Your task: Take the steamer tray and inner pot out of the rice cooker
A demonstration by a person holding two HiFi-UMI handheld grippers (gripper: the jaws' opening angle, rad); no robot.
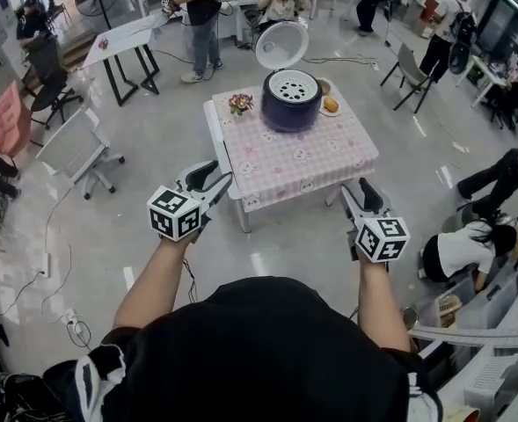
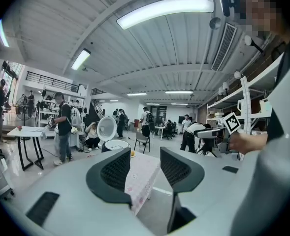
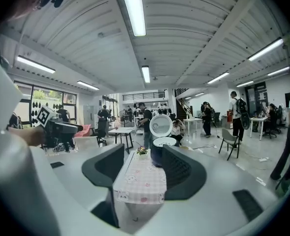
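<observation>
**Both grippers open and empty, short of the table**

The left gripper [image 1: 213, 176] has its jaws spread wide with nothing between them. The right gripper [image 1: 361, 192] stands the same, wide and empty. Both are held out in front of the person, well apart from the near edge of the table [image 1: 285, 161], which wears a pink checked cloth.

The rice cooker [image 1: 291, 102] stands at the middle of the table's far edge, its lid [image 1: 281, 44] swung up and back. The white perforated steamer tray [image 1: 293, 85] sits in its mouth. The inner pot lies beneath the tray and cannot be seen. A small pot of flowers [image 1: 240, 104] is just left of the cooker and a plate [image 1: 331, 105] just right of it.

The tray looks like light, stiff plastic, so a pinch on its rim should lift it cleanly. The pot is likely heavier, smooth-walled and prone to slip. It is best taken by its rim with both grippers on opposite sides, once the tray is out.
</observation>
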